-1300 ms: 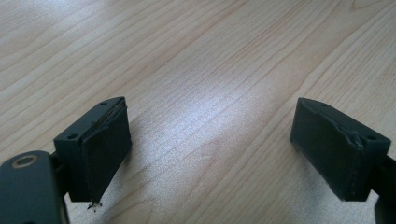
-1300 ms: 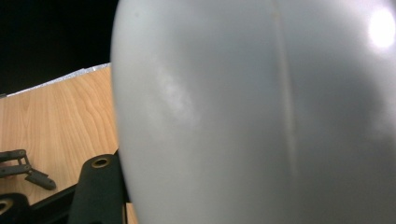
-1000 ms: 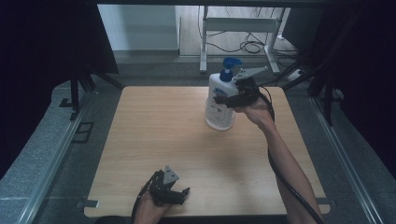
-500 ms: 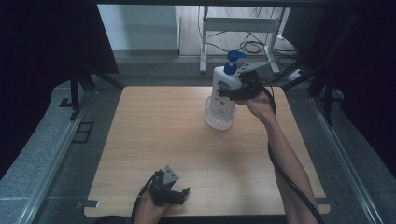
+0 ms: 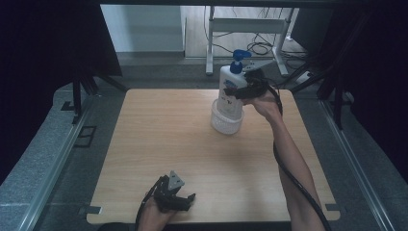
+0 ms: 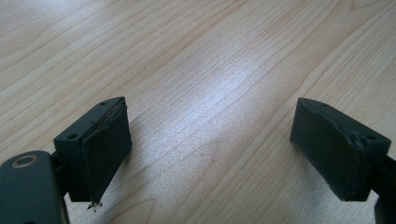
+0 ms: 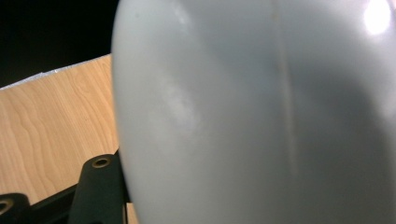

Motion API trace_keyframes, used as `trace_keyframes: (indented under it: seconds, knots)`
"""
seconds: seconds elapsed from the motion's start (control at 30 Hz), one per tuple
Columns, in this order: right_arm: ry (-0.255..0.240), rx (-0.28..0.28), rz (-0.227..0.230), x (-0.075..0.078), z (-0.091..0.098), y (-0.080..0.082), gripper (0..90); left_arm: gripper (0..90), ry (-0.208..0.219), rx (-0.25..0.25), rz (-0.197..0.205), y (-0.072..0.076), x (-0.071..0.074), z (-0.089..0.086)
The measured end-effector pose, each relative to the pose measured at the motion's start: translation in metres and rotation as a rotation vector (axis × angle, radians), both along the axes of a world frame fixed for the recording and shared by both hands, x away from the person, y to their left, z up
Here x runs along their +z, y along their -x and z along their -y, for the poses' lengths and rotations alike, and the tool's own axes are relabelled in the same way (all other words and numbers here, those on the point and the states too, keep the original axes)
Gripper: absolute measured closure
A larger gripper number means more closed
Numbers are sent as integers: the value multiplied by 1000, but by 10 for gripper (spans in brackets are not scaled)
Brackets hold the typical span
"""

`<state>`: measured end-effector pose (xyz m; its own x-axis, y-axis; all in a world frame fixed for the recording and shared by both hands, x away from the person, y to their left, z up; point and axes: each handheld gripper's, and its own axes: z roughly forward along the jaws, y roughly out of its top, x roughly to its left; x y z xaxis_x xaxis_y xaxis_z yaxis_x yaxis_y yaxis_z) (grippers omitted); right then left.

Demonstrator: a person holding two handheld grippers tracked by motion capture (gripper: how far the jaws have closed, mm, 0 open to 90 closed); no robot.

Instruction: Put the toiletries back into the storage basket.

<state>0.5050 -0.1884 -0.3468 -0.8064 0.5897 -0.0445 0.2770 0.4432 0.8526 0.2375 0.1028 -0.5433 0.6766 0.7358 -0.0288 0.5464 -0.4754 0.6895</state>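
My right gripper (image 5: 246, 89) is shut on a white pump bottle (image 5: 230, 94) with a blue pump head (image 5: 239, 55), near the far right of the wooden table (image 5: 159, 134). The bottle's lower end meets a white ribbed round cup (image 5: 226, 125) on the table; whether it rests inside I cannot tell. In the right gripper view the bottle's white wall (image 7: 261, 116) is pressed close, with one black finger (image 7: 100, 186) at its left. My left gripper (image 5: 179, 198) lies at the table's near edge, jaws open (image 6: 210, 144) over bare wood with nothing between them.
Grey floor mats and metal rails (image 5: 57, 159) border the table. Dark curtains (image 5: 48, 43) hang on both sides. Behind the far edge stand a white metal frame (image 5: 245, 29) and loose cables (image 5: 262, 48). The right gripper's cable (image 5: 293, 178) trails along the forearm.
The right gripper and bottle have shifted toward the far edge, higher in the picture, while the white cup stayed put. The left gripper has not moved.
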Motion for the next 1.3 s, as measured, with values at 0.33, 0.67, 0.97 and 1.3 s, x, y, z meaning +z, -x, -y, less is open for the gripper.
trace_keyframes:
  seconds: [0.33, 0.67, 0.97, 1.3]
  knots:
    - [9, -3, -19, -20, -2, -10, 376, 117, 2, -1, -2, 0, 0, 0]
    - [39, 5, -32, -43, -5, -13, 376, 117, -1, -3, -4, 0, 0, 0]
    - [53, 1, -41, -59, -9, -16, 376, 117, -2, -3, -3, 0, 0, 0]
    - [57, -8, -47, -73, -12, -19, 376, 117, -1, -3, -3, 0, 0, 0]
